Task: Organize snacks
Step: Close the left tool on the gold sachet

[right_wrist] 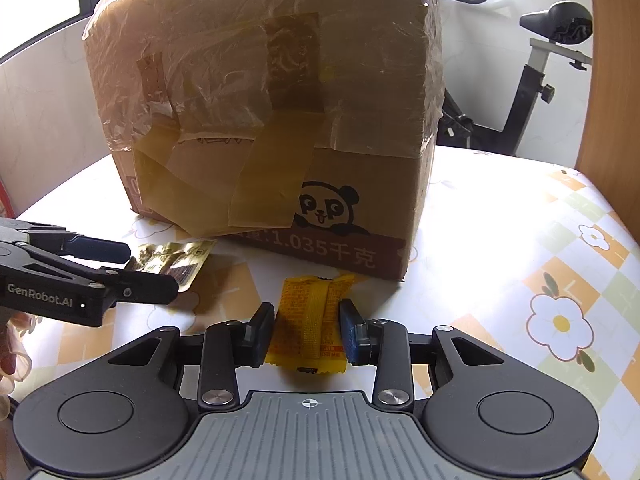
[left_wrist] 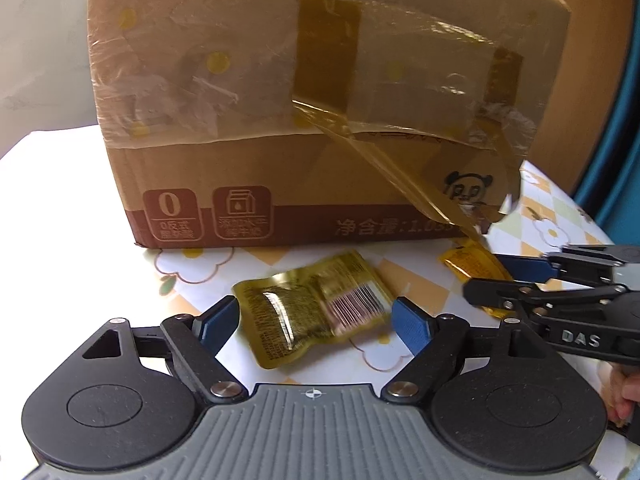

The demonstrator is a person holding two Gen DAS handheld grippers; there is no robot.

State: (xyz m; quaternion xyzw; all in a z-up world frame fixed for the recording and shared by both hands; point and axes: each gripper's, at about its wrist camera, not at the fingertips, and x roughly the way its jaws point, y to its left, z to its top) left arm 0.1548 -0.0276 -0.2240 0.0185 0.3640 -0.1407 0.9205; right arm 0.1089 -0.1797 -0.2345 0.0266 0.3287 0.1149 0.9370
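Note:
A gold foil snack packet (left_wrist: 316, 306) lies flat on the flowered tablecloth, between the fingers of my open left gripper (left_wrist: 316, 320); the blue pads (left_wrist: 218, 322) stand on either side of it, apart from it. It also shows in the right wrist view (right_wrist: 172, 260). An orange snack packet (right_wrist: 310, 320) lies between the fingers of my open right gripper (right_wrist: 308, 330). In the left wrist view the right gripper (left_wrist: 516, 276) straddles that orange packet (left_wrist: 468, 262). A taped cardboard box (left_wrist: 320, 120) stands just behind both packets, also in the right wrist view (right_wrist: 272, 120).
The flowered tablecloth (right_wrist: 520, 260) covers the table. An exercise bike (right_wrist: 540, 80) stands beyond the table at the right rear. A white wall (left_wrist: 40, 60) is to the left of the box. A wooden panel (right_wrist: 612, 80) rises at the right edge.

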